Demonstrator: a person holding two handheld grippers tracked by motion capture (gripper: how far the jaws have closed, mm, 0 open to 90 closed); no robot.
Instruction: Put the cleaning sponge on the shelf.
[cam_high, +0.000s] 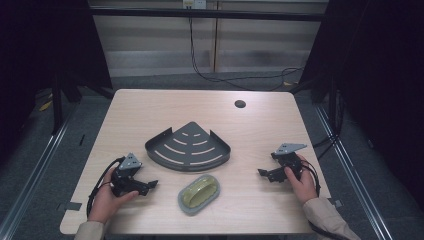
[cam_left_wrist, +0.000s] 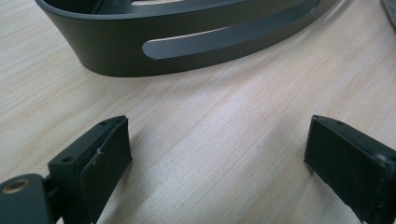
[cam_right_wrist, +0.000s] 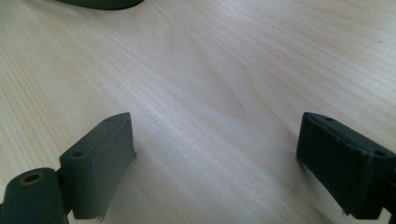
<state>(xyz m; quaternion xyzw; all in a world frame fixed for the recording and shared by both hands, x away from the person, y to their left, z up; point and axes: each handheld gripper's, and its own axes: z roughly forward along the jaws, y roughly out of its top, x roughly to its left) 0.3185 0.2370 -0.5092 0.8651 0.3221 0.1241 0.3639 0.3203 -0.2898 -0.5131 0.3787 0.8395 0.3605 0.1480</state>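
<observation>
— Resting low either side: left tool (cam_high: 151, 184) and right tool (cam_high: 262, 172), jaws spread, gripping nothing. Why?

— Likely readying. Soap dish (cam_high: 198, 193) lies between them, rack (cam_high: 188, 147) just behind, on the worktop (cam_high: 150, 110).

1. The table (cam_high: 150, 107) is light wood with fine grain lines.
2. The corner shelf (cam_high: 188, 147) is dark grey with curved pale slots.
3. The soap dish (cam_high: 198, 194) is grey, with yellow-green inside.
4. Both grippers are black.

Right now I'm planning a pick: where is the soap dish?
In the high view, the soap dish lies near the table's front edge, just in front of the corner shelf, between both grippers.
</observation>
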